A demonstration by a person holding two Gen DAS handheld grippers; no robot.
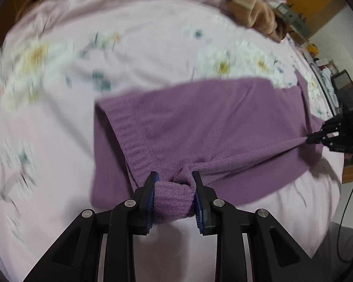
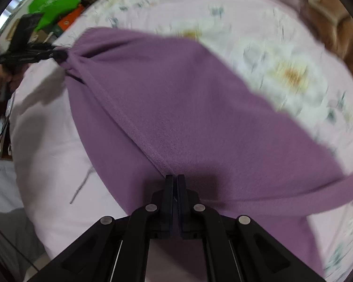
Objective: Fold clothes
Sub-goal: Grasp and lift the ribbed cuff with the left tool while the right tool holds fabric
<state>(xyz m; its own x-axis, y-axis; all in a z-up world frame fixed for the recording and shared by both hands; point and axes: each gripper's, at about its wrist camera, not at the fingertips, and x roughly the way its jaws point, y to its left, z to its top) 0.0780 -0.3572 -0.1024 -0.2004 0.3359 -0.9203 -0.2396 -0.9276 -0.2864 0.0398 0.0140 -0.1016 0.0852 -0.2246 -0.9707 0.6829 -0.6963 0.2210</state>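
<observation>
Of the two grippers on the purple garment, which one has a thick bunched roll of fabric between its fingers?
The left gripper: a ribbed roll of the purple sweater keeps its jaws apart. The right gripper pinches only a thin seam, jaws nearly together.

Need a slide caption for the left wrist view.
Left claw clamps bunched purple garment over floral bedsheet.

Both the left claw and the right claw are matte black linkages with silver round pivot screws; ridged blue pads line the left.
</observation>
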